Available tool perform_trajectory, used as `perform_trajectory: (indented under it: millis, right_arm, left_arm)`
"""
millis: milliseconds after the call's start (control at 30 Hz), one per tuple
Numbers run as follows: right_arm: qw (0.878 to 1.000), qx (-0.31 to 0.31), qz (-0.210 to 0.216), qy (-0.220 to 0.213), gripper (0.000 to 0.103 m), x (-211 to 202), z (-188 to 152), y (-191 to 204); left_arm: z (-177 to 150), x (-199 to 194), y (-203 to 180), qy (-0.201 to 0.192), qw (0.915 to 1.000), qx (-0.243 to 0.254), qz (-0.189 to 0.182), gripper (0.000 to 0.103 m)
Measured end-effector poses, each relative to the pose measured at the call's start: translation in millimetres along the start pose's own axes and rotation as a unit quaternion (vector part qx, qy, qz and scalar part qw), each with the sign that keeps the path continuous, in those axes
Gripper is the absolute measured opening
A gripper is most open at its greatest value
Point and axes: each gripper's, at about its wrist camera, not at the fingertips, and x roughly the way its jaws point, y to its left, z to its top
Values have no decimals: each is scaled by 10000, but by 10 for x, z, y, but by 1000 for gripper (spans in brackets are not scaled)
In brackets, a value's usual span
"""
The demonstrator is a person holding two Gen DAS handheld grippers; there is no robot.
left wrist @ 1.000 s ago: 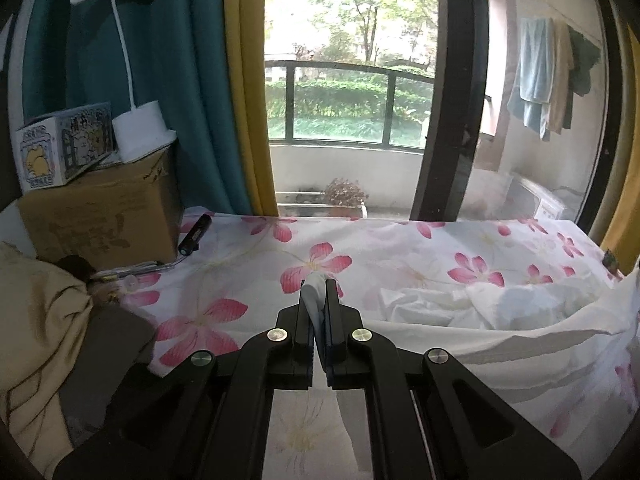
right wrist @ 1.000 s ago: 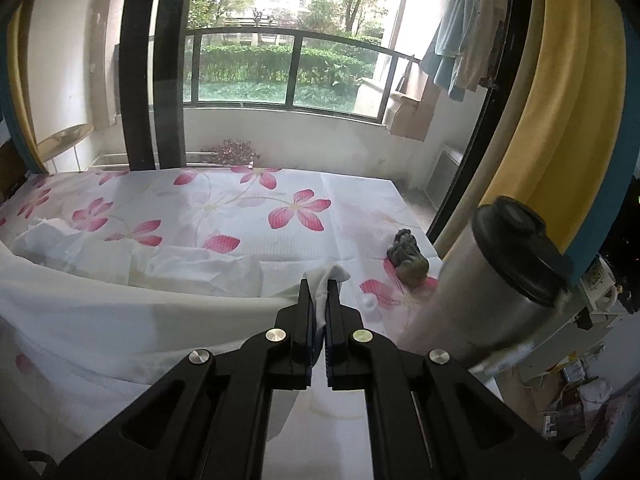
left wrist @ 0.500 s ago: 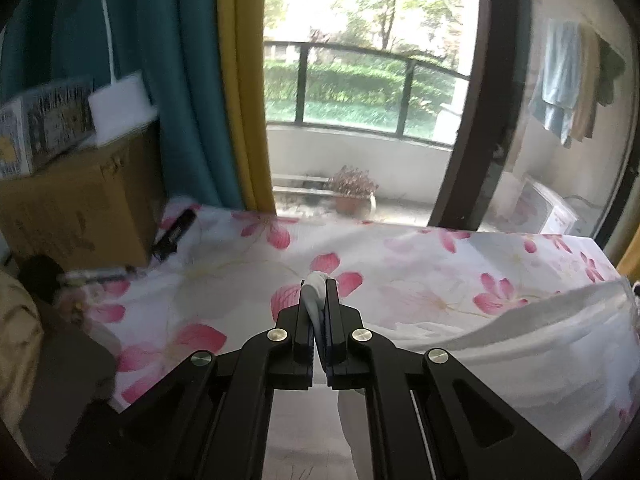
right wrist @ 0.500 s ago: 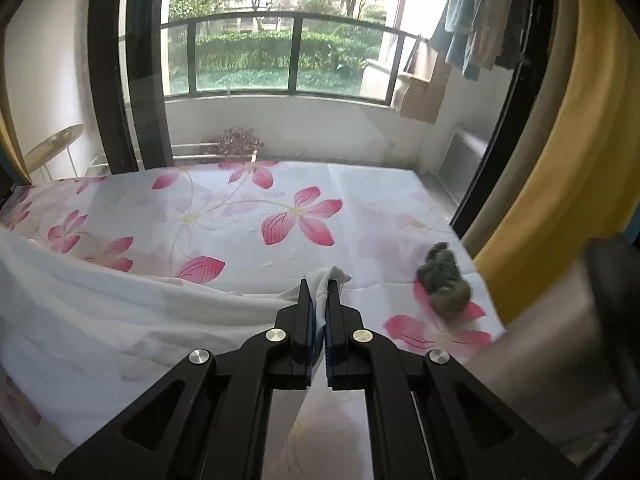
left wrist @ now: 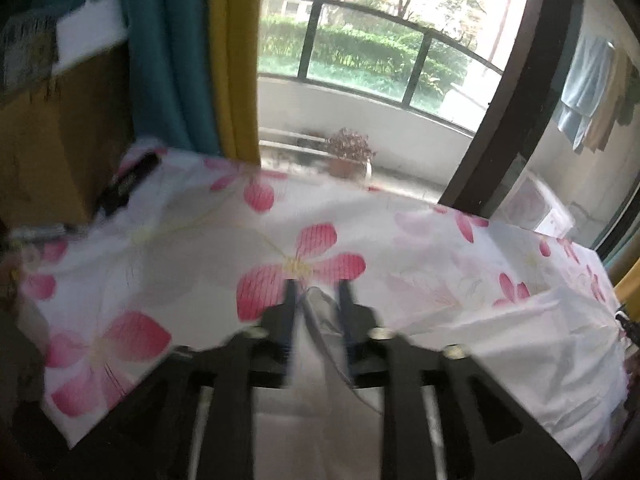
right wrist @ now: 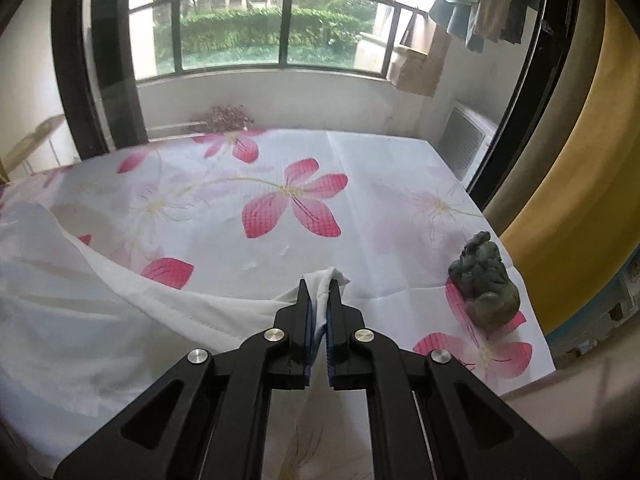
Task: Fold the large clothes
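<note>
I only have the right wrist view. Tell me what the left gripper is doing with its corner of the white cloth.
Observer: The left gripper has just been opening; its jaws stand apart with the white cloth corner loose between them, no longer pinched.
Operator: Report what lies beside it on that side of the bed.
Observer: A cardboard box stands at the bed's left edge, with a black stick-like object, blurred, on the floral sheet next to it.
Operator: Say what is behind that.
Observer: Teal and yellow curtains hang at the bed's far left corner.
</note>
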Motion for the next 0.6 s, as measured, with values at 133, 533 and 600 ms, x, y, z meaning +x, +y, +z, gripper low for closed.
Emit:
perform_trajectory:
  millis: [133, 533, 600]
  right_arm:
    - [9991, -85, -410, 9, 41, -32, 19, 41]
    - [9922, -686, -336, -984, 61, -945, -124, 696]
    - [9910, -896, -21, -996, 61, -1016, -191, 891]
  left_arm:
    - [92, -195, -128, -351, 9987, 368, 85, 48]
    - [-452, -496, -1097, 113, 9748, 1849, -1241, 48]
    - [-602, -497, -1243, 258, 9673, 2069, -1446, 48]
